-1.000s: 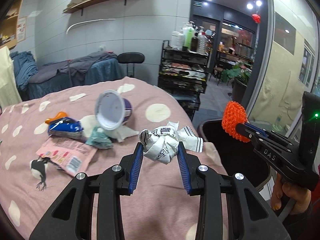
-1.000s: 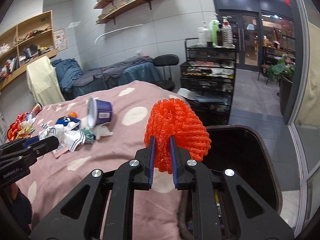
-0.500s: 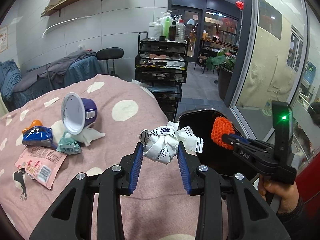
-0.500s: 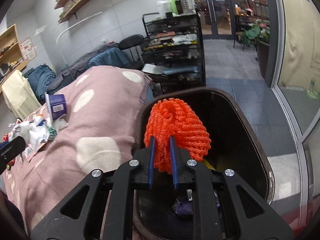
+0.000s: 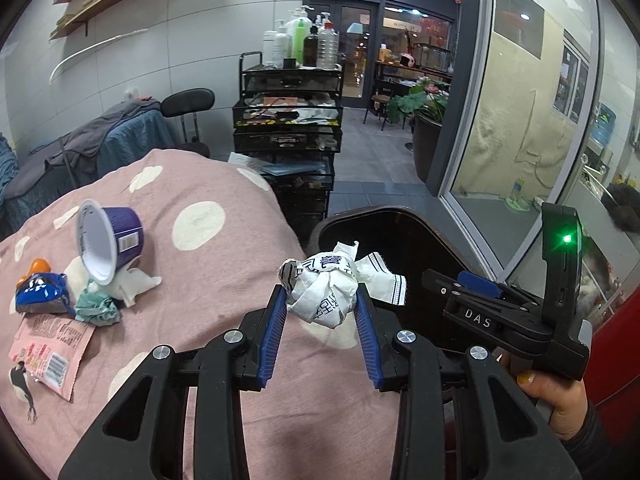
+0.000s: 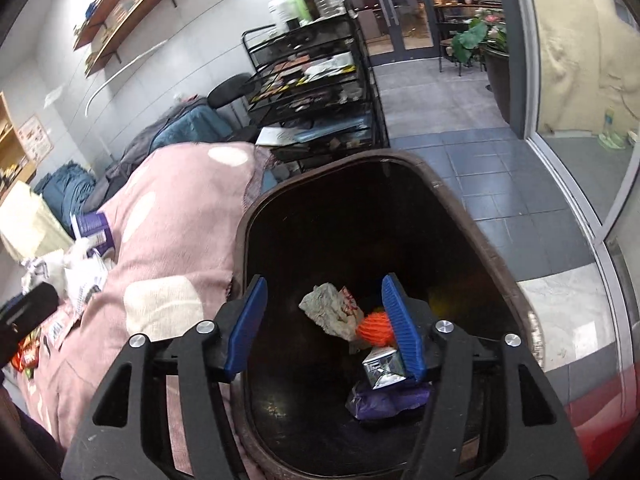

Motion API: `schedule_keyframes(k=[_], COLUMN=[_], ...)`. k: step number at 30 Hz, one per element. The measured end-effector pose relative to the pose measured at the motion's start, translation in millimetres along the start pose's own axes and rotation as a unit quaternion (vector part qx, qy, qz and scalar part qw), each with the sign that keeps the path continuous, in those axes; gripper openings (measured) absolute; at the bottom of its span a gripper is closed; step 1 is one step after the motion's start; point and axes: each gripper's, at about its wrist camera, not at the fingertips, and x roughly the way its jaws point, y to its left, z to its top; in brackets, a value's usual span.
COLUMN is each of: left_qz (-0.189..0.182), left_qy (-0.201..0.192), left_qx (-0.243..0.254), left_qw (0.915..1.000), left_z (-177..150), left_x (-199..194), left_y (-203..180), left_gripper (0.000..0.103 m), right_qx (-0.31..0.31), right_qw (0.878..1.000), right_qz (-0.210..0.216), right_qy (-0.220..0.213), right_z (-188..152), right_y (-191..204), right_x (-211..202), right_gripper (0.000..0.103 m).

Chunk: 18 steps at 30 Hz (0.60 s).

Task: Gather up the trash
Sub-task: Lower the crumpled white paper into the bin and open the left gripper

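A crumpled white wrapper [image 5: 326,290] printed with dark characters is clamped between the blue pads of the left gripper [image 5: 322,308], above the edge of the pink dotted blanket [image 5: 208,264] and just beside the rim of the dark trash bin [image 6: 460,216]. A loose flap of the wrapper is seen pointing toward the bin; the ball itself has no clear long axis.

The jaws of the right gripper [image 6: 324,320] are opening over the bin's mouth, and nothing is held between them. Below them, on the bin's floor, an orange foam net [image 6: 374,328] is seen beside a crumpled paper wad [image 6: 328,310], a silver packet [image 6: 380,366] and a purple wrapper [image 6: 384,398].

On the blanket, well apart from the held wrapper, a purple cup [image 5: 110,240] lies on its side with its mouth turned toward the camera, over a white tissue [image 5: 134,282]. Beside it a teal scrap [image 5: 96,308], a blue packet [image 5: 40,298] and a pink packet [image 5: 50,346] are found. A black wire trolley [image 5: 288,120] stands behind the bed.
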Motion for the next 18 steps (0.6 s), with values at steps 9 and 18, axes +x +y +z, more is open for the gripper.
schedule_keyframes(k=[9, 18], left_qz=[-0.031, -0.041], left_qy=[0.027, 0.058], left_qx=[0.03, 0.06], left_qw=[0.9987, 0.9957], left_z=[16.3, 27.2], left_x=[29.1, 61.8], left_y=[-31.8, -60.2], left_gripper=[0.035, 0.035], right_qx=[0.041, 0.063], right_qw=[0.998, 0.996], right_qz=[-0.029, -0.048], right_qy=[-0.032, -0.042], right_z=[13.4, 22.8], right_y=[-30.2, -55.7], right_x=[-17.3, -23.5], right_gripper=[0.068, 0.068])
